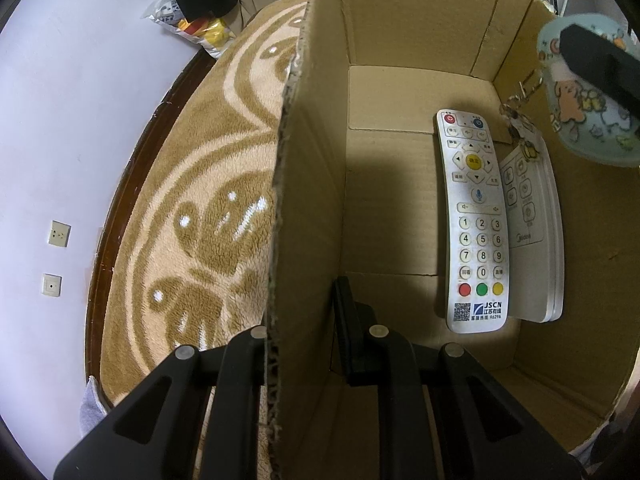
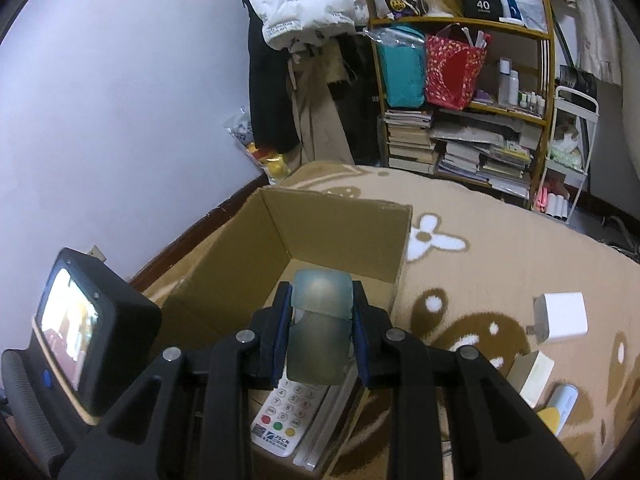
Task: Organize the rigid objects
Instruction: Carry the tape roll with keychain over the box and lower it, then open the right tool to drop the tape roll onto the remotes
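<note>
Clamped across the cardboard box's left wall, the left gripper (image 1: pixel 304 344) is sitting with one finger outside over the rug and the other inside the box, the jaws pinching the torn cardboard edge between them. Over on the other side, the right gripper (image 2: pixel 320 320) is squeezing a pale blue-green case (image 2: pixel 320 320) between its blue-padded fingers (image 2: pixel 280 328), holding it above the open cardboard box (image 2: pixel 344 236); from the left wrist view the same case (image 1: pixel 588 120) is showing cartoon animal prints and a dangling keychain (image 1: pixel 520 120), hanging over the box's right side.

Down on the box floor, a white JSCN remote (image 1: pixel 476 224) is lying face up, lengthwise, its coloured buttons toward the near end. Just beside it on the right, touching along the edge, a white Midea remote (image 1: pixel 532 240) is lying partly under the keychain.

Outside the box, on the tan patterned rug (image 2: pixel 500 248), a white charger plug (image 2: pixel 560 318) is resting to the right, with a small cream box (image 2: pixel 532 376) and a light blue tube (image 2: pixel 560 408) nearer. Farther back, a cluttered shelf (image 2: pixel 468 100) of books and bags is standing against the wall.
</note>
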`<control>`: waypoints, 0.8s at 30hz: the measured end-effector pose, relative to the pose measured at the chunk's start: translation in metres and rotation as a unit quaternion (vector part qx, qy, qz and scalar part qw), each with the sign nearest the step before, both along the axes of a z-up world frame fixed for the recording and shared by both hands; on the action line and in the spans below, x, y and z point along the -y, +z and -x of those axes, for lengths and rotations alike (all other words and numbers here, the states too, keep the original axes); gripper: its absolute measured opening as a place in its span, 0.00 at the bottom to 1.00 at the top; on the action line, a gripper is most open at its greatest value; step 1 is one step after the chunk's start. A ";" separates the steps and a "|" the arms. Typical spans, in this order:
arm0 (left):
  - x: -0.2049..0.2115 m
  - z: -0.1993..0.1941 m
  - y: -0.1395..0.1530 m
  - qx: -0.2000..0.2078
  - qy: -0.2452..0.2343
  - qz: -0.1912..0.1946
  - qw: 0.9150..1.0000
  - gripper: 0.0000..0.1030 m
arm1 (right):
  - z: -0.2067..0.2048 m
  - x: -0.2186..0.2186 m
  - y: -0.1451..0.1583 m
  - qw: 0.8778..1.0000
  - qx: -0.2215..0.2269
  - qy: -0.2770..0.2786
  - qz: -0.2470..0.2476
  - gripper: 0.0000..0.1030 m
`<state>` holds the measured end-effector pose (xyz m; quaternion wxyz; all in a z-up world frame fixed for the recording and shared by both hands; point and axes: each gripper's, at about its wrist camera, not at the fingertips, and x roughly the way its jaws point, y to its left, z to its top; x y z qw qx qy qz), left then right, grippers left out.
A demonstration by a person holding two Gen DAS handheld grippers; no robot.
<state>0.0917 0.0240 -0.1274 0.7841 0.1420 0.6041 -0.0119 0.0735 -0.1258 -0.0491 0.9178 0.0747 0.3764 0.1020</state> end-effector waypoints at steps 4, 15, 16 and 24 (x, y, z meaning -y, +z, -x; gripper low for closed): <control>-0.001 0.000 0.000 0.000 0.000 0.000 1.000 0.15 | -0.004 0.002 -0.006 1.000 -0.011 -0.004 0.002 0.28; -0.001 0.000 0.002 0.000 0.000 0.000 1.000 0.15 | -0.005 0.000 -0.006 1.000 -0.007 -0.010 0.012 0.28; -0.001 0.000 0.002 0.000 -0.001 -0.001 1.000 0.15 | -0.005 0.000 -0.006 1.000 -0.007 -0.011 0.011 0.28; 0.000 0.001 0.001 0.000 -0.002 -0.003 1.000 0.16 | -0.005 0.004 -0.005 1.000 -0.008 -0.015 -0.006 0.29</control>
